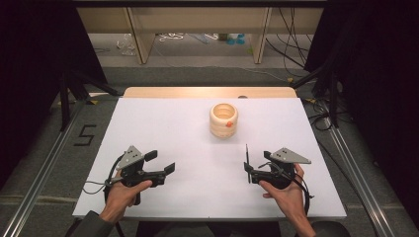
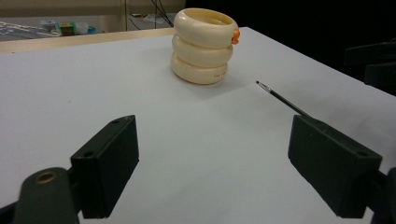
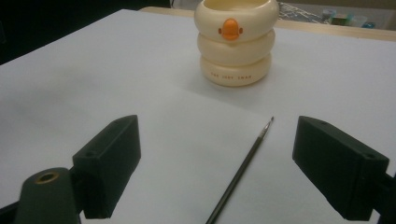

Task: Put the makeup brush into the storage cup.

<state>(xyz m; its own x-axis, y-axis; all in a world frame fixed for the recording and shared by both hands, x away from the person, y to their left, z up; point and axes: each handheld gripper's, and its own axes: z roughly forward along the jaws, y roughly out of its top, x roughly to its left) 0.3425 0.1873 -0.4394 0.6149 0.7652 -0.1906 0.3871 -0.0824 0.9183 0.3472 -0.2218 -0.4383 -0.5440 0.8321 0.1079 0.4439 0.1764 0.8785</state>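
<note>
In the high view, the left gripper [image 1: 163,161] sat at lower left of the white table [image 1: 163,123], held by the left hand [image 1: 123,193], jaws spread and empty. A cream ringed cup [image 1: 224,120] with an orange beak stood upright at upper centre. A thin black paintbrush [image 1: 246,157] lay at lower right of centre, just beside the right gripper [image 1: 248,173], which the right hand [image 1: 286,195] held with its jaws released. In the right gripper view the paintbrush [image 3: 243,165] lay between the parted jaws, tip towards the cup [image 3: 236,41].

A thin brush [image 3: 243,163] lies just ahead of your right gripper [image 1: 257,164]; farther ahead stands a cream ringed pot [image 3: 236,42].
</note>
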